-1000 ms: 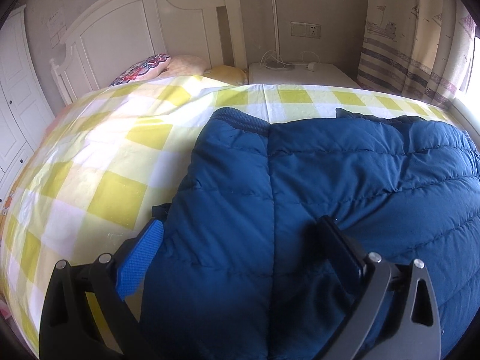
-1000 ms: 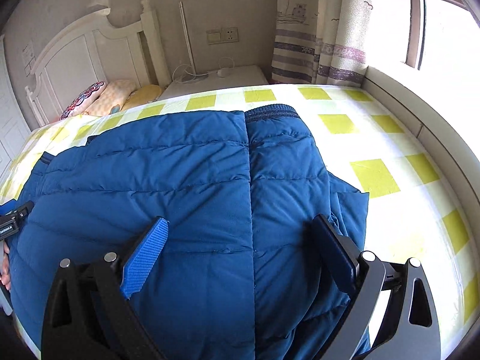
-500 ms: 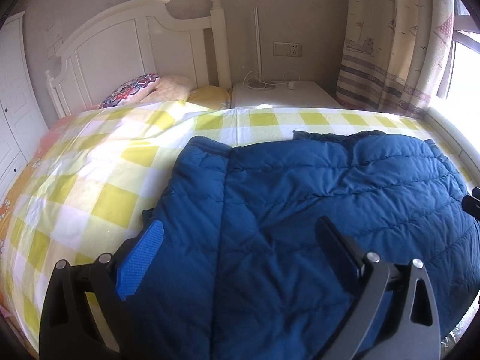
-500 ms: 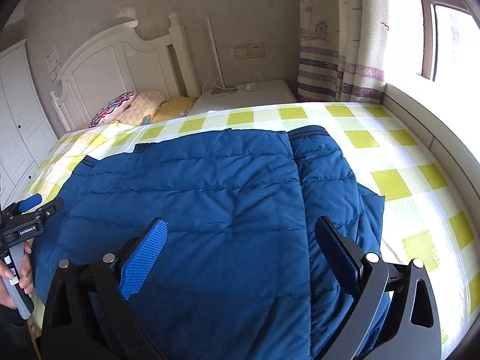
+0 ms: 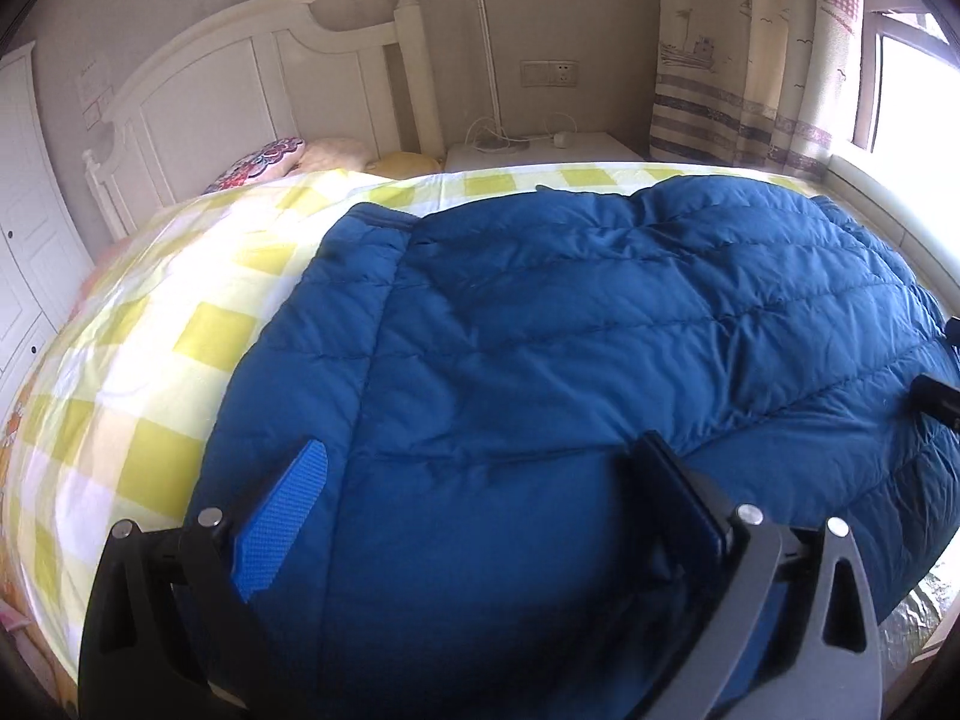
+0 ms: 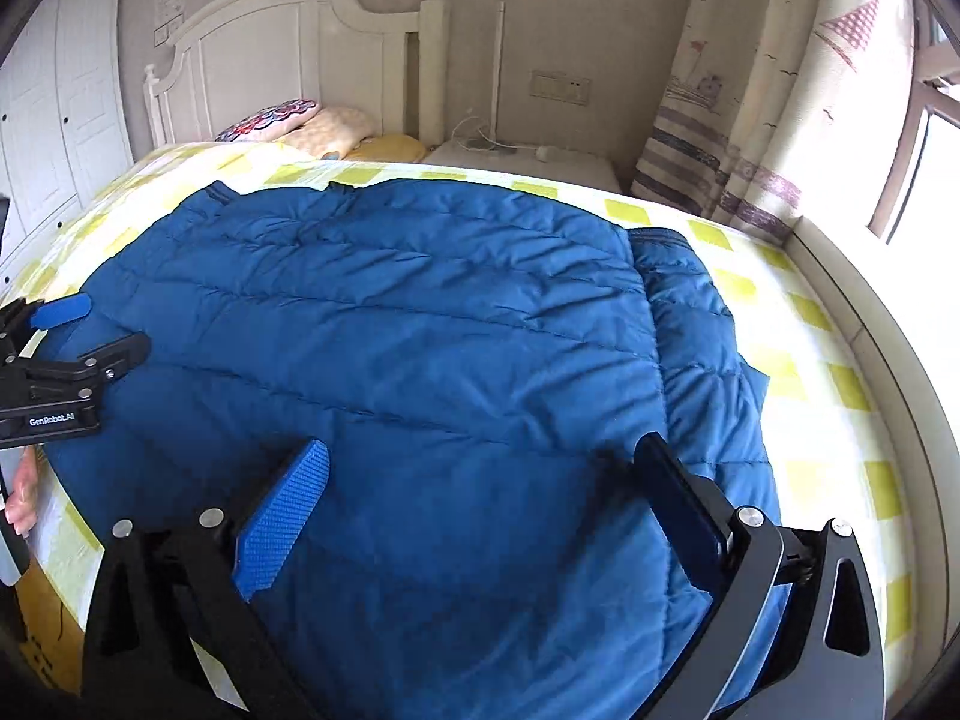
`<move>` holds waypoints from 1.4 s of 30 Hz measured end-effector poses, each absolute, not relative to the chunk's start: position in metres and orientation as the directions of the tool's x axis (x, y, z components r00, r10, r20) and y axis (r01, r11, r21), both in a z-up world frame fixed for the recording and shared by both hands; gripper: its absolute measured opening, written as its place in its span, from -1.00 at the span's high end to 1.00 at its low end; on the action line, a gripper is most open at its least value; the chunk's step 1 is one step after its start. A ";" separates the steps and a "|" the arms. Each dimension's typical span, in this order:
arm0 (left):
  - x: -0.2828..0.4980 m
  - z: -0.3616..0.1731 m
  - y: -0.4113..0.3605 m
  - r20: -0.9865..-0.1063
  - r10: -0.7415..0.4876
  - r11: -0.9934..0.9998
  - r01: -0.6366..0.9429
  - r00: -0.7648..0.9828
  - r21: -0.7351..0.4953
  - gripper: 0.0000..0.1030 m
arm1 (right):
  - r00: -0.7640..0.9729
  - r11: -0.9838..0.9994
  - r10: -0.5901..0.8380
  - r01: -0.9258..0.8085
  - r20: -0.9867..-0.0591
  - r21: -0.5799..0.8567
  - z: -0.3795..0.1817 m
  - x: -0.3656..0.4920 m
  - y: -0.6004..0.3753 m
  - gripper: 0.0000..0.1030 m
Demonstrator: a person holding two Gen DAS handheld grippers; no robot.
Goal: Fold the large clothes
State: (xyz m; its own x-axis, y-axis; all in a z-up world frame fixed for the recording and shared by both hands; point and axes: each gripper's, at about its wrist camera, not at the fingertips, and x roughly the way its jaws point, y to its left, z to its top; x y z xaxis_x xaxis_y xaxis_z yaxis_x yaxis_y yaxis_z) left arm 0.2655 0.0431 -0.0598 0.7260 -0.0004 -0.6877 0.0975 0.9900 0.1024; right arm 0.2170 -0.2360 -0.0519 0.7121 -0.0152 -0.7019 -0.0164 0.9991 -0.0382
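Currently the bed (image 6: 804, 312), w/ yellow-check sheet, carries the blue down jacket (image 6: 420, 360), spread flat across the mattress w/ one side panel folded in along the window side. Jacket judged light, soft, puffy; shell fabric likely slippery, and loft will spring back after a fold. Recommended hold: pinch hem or seam edge, not mid-panel, since quilting compresses and slides. Left tongs (image 5: 480, 498) are spread wide, gripping nothing, above the near hem. Right tongs (image 6: 486, 492) likewise spread wide, nothing between them, over the near edge.
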 end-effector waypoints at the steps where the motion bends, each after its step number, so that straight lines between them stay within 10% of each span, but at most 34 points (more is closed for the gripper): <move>1: 0.261 -0.061 0.058 -0.686 0.013 0.994 0.064 0.727 0.087 -0.96 | 0.709 1.000 -0.031 0.020 -0.705 -0.023 -0.054 0.211 -0.253 -0.90; 5: 0.257 -0.069 0.108 -0.713 0.000 1.000 -0.001 0.702 0.000 -0.96 | 0.686 0.980 0.099 0.060 -0.720 0.192 -0.077 0.196 -0.302 -0.90; 20: 0.255 -0.076 0.097 -0.697 0.082 0.996 -0.044 0.712 0.072 -0.96 | 0.738 0.986 0.013 -0.120 -0.674 -0.113 -0.070 0.176 -0.173 -0.91; 42: 0.222 -0.027 0.050 -0.595 -0.006 0.995 0.065 0.804 0.078 -0.95 | 0.702 0.998 -0.003 0.048 -0.712 0.043 -0.079 0.154 -0.275 -0.91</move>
